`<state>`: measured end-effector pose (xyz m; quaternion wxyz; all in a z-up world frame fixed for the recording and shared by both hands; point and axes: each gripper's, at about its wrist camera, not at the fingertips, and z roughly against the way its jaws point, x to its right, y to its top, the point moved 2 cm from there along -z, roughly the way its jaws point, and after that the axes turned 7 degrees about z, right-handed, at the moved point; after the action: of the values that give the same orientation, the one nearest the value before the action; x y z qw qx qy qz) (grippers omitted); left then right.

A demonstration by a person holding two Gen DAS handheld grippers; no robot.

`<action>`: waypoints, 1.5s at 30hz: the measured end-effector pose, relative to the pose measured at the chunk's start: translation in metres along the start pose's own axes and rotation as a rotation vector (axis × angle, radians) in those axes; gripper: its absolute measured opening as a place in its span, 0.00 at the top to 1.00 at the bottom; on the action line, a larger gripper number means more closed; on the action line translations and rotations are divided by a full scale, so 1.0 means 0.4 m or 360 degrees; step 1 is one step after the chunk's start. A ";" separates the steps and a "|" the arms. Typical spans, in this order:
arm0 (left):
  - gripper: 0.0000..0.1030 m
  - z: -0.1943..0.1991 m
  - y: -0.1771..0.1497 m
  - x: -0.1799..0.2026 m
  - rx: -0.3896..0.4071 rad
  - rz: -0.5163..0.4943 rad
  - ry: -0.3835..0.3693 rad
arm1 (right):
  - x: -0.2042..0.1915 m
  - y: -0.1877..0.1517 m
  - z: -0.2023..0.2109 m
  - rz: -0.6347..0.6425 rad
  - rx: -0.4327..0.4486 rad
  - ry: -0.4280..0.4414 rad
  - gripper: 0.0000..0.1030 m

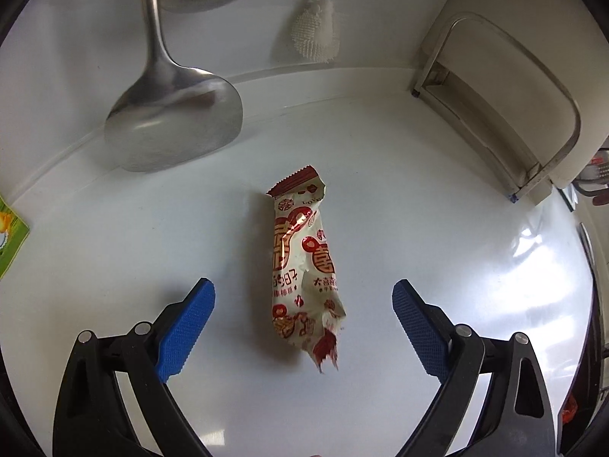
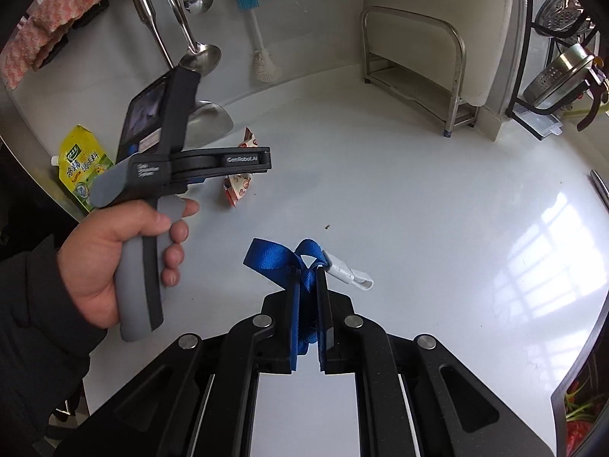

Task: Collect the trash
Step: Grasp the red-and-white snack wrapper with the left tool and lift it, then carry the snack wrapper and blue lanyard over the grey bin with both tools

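Observation:
A crumpled red-and-white snack wrapper (image 1: 302, 266) lies on the white countertop (image 1: 418, 198). My left gripper (image 1: 303, 293) is open, its blue pads either side of the wrapper's near half, not touching it. In the right wrist view the left gripper body (image 2: 213, 160) is held by a hand above the same wrapper (image 2: 238, 186). My right gripper (image 2: 307, 278) is shut on a blue ribbon strap (image 2: 278, 257) with a white plastic clip (image 2: 348, 274), held above the counter.
A steel spatula (image 1: 175, 122) and a white brush (image 1: 314, 34) hang at the back wall. A steel rack (image 1: 506, 114) stands at the right. A yellow-green seasoning pouch (image 2: 82, 163) lies at the left. A wire rack with steel containers (image 2: 559, 72) stands far right.

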<state>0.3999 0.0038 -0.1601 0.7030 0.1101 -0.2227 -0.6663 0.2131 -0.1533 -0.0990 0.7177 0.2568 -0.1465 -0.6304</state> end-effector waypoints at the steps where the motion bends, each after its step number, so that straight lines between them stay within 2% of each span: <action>1: 0.30 -0.020 0.004 0.007 -0.0029 -0.0017 0.0018 | -0.001 -0.008 0.012 0.0002 0.0001 -0.0001 0.93; 2: 0.37 -0.031 0.007 0.013 -0.0042 -0.0033 0.0023 | -0.002 -0.016 0.025 0.0007 0.0003 -0.0004 0.93; 4: 0.62 -0.034 0.011 0.023 0.0001 -0.0103 0.0026 | -0.002 -0.032 0.049 0.0027 0.0008 -0.0023 0.93; 5: 0.69 -0.034 0.013 0.023 0.0002 -0.0103 0.0033 | 0.001 -0.040 0.059 0.0022 0.0010 -0.0023 0.93; 6: 0.71 -0.034 0.015 0.018 -0.0010 -0.0074 0.0000 | 0.005 -0.045 0.068 0.0012 0.0013 -0.0021 0.93; 8: 0.85 -0.023 0.013 0.012 -0.0015 -0.0046 -0.0044 | 0.010 -0.054 0.078 0.0013 0.0018 -0.0027 0.93; 17: 0.88 0.144 -0.054 0.006 0.0090 -0.0032 -0.0204 | 0.012 -0.065 0.093 0.0025 0.0037 0.0024 0.93; 21: 0.88 0.227 -0.096 0.011 0.0147 -0.0060 -0.0220 | 0.009 -0.076 0.116 0.0046 0.0057 0.0053 0.93; 26: 0.88 0.331 -0.193 0.060 0.0202 -0.0133 -0.0209 | 0.013 -0.116 0.167 0.0063 0.0082 0.0076 0.93; 33: 0.88 0.444 -0.349 0.093 0.0208 -0.0121 -0.0214 | 0.054 -0.219 0.255 0.0051 0.0079 0.0091 0.93; 45: 0.88 0.551 -0.592 0.176 0.0190 -0.0121 -0.0174 | 0.141 -0.432 0.405 0.0048 0.0054 0.0075 0.93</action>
<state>0.0891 -0.0550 -0.0623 0.6561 0.1238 -0.2957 -0.6832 -0.0076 -0.2511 -0.0671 0.7259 0.2815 -0.1440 -0.6108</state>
